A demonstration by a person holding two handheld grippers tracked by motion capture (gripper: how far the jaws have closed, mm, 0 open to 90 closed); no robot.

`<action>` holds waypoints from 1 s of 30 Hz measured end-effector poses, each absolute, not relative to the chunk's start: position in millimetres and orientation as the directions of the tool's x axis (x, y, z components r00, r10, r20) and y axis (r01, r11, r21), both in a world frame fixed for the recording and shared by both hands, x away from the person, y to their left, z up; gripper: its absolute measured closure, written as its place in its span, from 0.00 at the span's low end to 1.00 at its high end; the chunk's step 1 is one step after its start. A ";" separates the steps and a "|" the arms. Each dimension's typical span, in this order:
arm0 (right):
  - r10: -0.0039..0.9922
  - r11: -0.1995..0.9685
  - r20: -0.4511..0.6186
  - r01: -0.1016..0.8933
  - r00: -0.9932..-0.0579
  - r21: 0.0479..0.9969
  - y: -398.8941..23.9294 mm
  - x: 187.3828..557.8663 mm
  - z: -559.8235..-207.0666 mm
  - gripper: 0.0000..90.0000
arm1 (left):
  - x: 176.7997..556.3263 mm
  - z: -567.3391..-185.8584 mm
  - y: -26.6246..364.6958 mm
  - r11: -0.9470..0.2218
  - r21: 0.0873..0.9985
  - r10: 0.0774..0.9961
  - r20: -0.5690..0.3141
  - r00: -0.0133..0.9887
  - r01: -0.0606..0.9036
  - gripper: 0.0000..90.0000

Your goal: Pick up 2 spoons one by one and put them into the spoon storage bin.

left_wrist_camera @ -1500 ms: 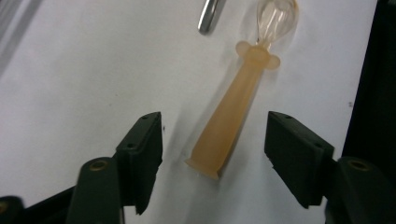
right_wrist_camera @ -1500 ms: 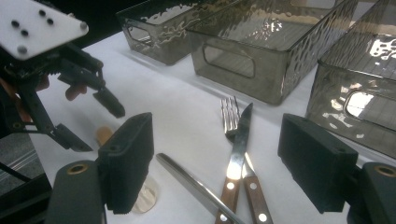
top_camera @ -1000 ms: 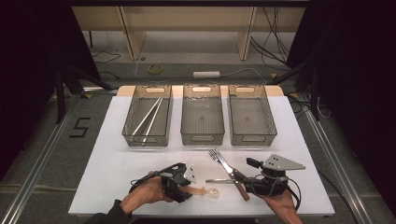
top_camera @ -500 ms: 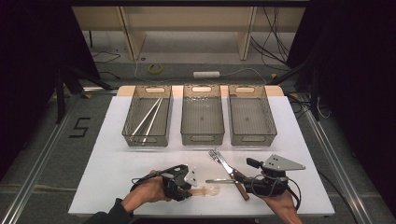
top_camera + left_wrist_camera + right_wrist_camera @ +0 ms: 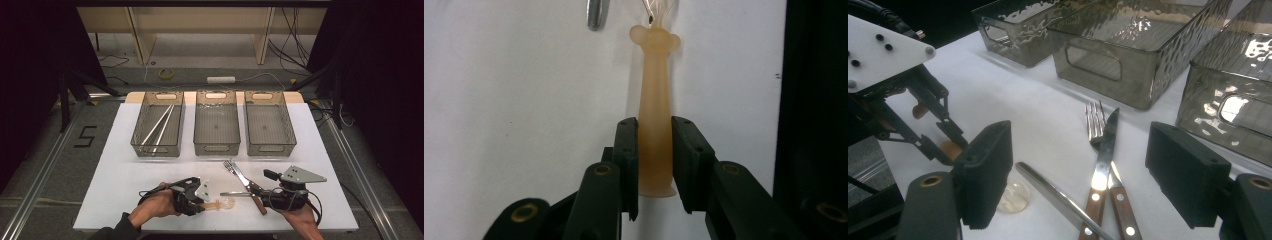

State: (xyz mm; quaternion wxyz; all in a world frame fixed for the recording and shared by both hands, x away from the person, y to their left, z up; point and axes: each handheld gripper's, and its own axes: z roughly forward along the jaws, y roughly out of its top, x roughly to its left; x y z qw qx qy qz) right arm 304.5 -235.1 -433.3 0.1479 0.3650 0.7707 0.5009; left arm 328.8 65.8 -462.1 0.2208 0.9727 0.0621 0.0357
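A translucent orange spoon [image 5: 220, 204] lies on the white table [image 5: 125, 165] near its front edge. In the left gripper view its handle [image 5: 655, 90] runs up between my jaws. My left gripper [image 5: 202, 206] has just been closing, and both pads [image 5: 629, 145] now press the handle's sides. To the right, my right gripper [image 5: 264, 194] stands open over a crossed fork [image 5: 231, 166] and wood-handled knife [image 5: 246, 181]. In the right gripper view the fork [image 5: 1094, 122], the knife [image 5: 1104, 150] and a plain metal handle [image 5: 1058, 200] lie between its wide-apart pads.
Three smoky clear bins stand in a row at the back. The left bin [image 5: 141, 145] holds two pale sticks [image 5: 159, 122]. The middle bin [image 5: 216, 148] and the right bin [image 5: 270, 149] hold nothing I can see. Dark floor surrounds the table.
My left gripper's jaws have drawn in onto the spoon handle. Both hands stay where they were, and the cutlery has not moved.
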 end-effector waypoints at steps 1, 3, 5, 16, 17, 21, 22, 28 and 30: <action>0.712 0.229 0.140 0.416 -0.688 0.880 -235.3 304.6 -433.2 0.31 | 328.3 -460.7 65.9 -0.889 0.444 0.140 0.035 0.989 0.110 0.82; 0.713 0.233 0.137 0.416 -0.688 0.879 -235.0 304.7 -433.2 0.31 | 327.9 -456.7 67.4 -0.878 0.462 0.147 0.018 0.989 0.122 0.82; 0.711 0.234 0.136 0.415 -0.690 0.879 -234.3 304.2 -432.8 0.31 | 327.4 -452.2 69.1 -0.867 0.480 0.158 0.008 0.987 0.135 0.82; 0.713 0.222 0.141 0.412 -0.687 0.883 -238.2 303.5 -432.1 0.31 | 333.0 -429.6 80.7 -0.797 0.571 0.218 -0.035 0.975 0.199 0.82; 0.714 0.223 0.142 0.414 -0.686 0.882 -237.7 303.5 -432.4 0.31 | 334.5 -427.3 82.3 -0.784 0.583 0.235 -0.038 0.971 0.213 0.82; 0.714 0.221 0.145 0.417 -0.685 0.882 -237.9 304.1 -432.7 0.31 | 341.8 -422.2 89.3 -0.730 0.627 0.312 -0.049 0.949 0.272 0.82; 0.714 0.220 0.145 0.417 -0.685 0.882 -238.0 304.0 -432.7 0.31 | 343.5 -421.7 90.7 -0.722 0.630 0.329 -0.050 0.943 0.285 0.82; 0.716 0.213 0.150 0.418 -0.682 0.883 -239.8 304.2 -433.2 0.31 | 356.4 -413.2 99.3 -0.664 0.664 0.419 -0.049 0.907 0.343 0.82; 0.718 0.214 0.152 0.424 -0.679 0.880 -240.2 304.1 -433.9 0.31 | 361.6 -410.9 101.5 -0.645 0.676 0.445 -0.046 0.894 0.356 0.82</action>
